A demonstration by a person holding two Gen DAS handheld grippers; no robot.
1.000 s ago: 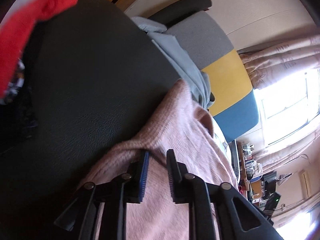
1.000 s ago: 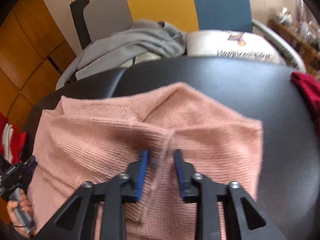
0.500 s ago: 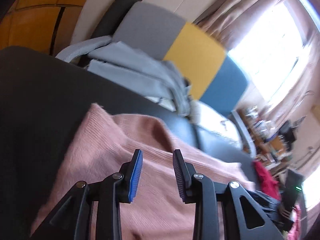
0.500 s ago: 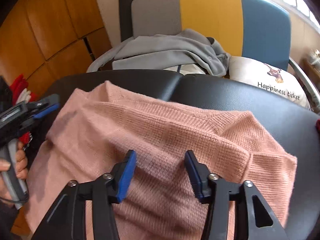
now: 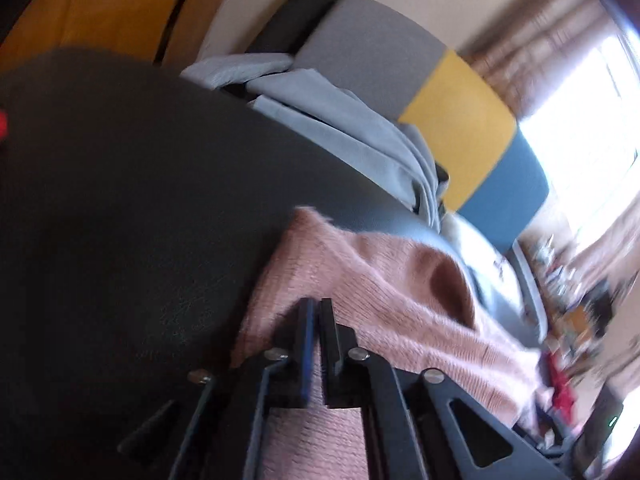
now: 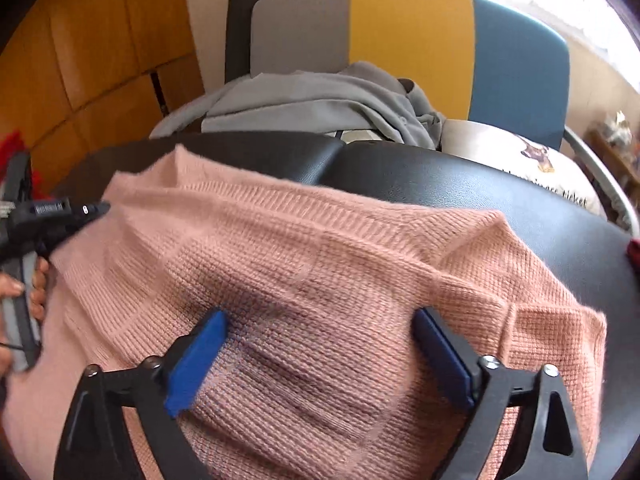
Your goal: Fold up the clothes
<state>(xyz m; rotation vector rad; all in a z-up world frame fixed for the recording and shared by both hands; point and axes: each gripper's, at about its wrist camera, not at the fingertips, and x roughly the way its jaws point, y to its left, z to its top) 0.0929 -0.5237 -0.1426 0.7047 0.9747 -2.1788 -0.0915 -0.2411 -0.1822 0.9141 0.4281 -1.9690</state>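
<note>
Pink knit sweater [image 6: 304,280] spread across black padded tabletop [image 5: 120,200], pinched at one edge, mid-fold.

Left tool [image 5: 316,312] pressed together on the sweater's left edge, a bit of knit seemingly caught between the fingers; right tool [image 6: 320,344] spread wide, hovering over the middle of the garment, gripping nothing. Long axis of the sweater running left to right, ribbed far edge toward the chair. Left tool placed to carry its edge over toward the right side. Grey garment [image 6: 320,104] heaped on the grey-yellow-blue chair [image 6: 412,28] just beyond the tabletop, printed cushion [image 6: 520,156] beside it, red cloth [image 6: 634,252] near the right rim; nothing lying on the fold path.
</note>
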